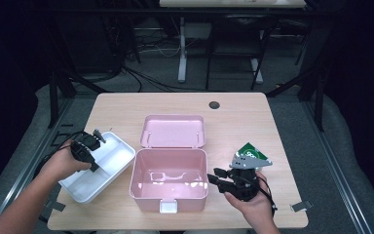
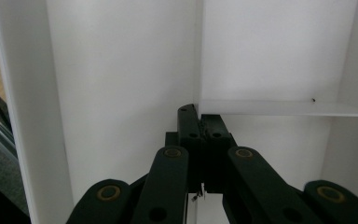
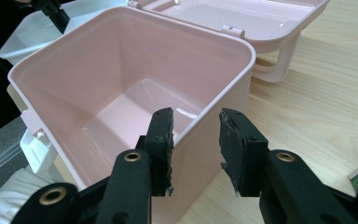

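Left gripper [image 1: 93, 142] reached into the white tray [image 1: 114, 163] at the left of the table [image 1: 243, 117], its jaws pressed together. In the left gripper view the closed tips [image 2: 200, 122] met at the corner where the tray's dividers [image 2: 279, 108] joined — whether they pinched a divider wall could not be told. The tray lay just beside the pink box [image 1: 169, 180], on its left.

Right gripper [image 1: 218, 176] stood at the box's right wall, held in the person's right hand [image 1: 253, 202]. In the right gripper view its jaws stood apart on either side of the rim [image 3: 214, 105] — one pad [image 3: 161, 135] inside the box, the other [image 3: 235, 144] outside — with neither pad pressing on the wall. No earlier picture accompanied this one.

The box sat open at the table's middle, nothing in it, its lid [image 1: 173, 130] thrown back flat on the far side. A green packet [image 1: 251, 152] lay on the table just behind the right gripper.
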